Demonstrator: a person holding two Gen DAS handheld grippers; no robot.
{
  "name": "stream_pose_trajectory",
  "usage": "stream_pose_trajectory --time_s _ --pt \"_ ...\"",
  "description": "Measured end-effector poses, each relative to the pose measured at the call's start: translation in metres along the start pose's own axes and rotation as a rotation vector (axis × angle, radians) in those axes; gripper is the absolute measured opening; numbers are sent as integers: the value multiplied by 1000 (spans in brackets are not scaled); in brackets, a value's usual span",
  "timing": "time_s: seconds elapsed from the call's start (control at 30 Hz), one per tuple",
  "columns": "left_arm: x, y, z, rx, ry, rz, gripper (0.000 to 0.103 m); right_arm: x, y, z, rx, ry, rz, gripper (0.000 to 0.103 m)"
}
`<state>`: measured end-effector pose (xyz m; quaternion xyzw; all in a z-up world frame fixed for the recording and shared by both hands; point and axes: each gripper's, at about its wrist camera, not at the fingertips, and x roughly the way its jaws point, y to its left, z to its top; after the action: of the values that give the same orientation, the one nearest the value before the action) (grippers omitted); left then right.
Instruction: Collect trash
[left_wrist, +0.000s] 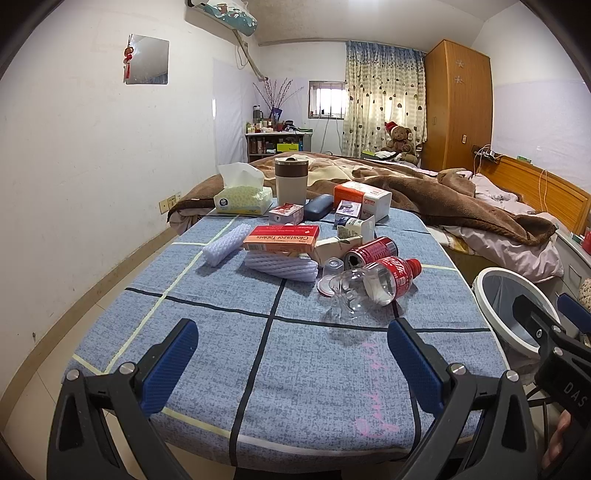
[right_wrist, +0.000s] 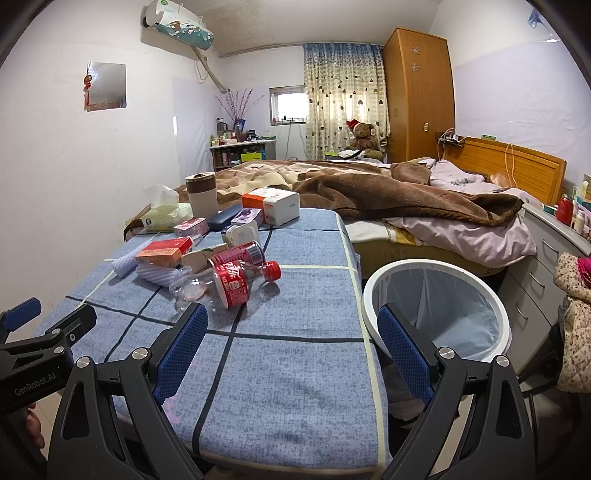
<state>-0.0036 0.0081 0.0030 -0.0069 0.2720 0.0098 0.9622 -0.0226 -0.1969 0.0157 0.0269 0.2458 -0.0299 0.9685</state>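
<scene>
A table with a blue checked cloth holds a heap of trash: an empty clear cola bottle with a red label lying on its side, a crushed red can, an orange tablet box, white foam netting and a torn carton. The bottle and can also show in the right wrist view. A white-rimmed bin with a liner stands right of the table. My left gripper is open and empty above the table's near edge. My right gripper is open and empty, over the table's right edge.
At the table's far end stand a tissue box, a tumbler, a dark glasses case and small boxes. A bed with a brown blanket lies behind. A wall is at the left, drawers at the right.
</scene>
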Motion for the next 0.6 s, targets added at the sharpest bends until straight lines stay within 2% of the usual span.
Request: stream_pose_trajectory --time_s 0.6 --pt "0 0 2 3 1 -2 103 0 1 0 -3 -1 -1 95"
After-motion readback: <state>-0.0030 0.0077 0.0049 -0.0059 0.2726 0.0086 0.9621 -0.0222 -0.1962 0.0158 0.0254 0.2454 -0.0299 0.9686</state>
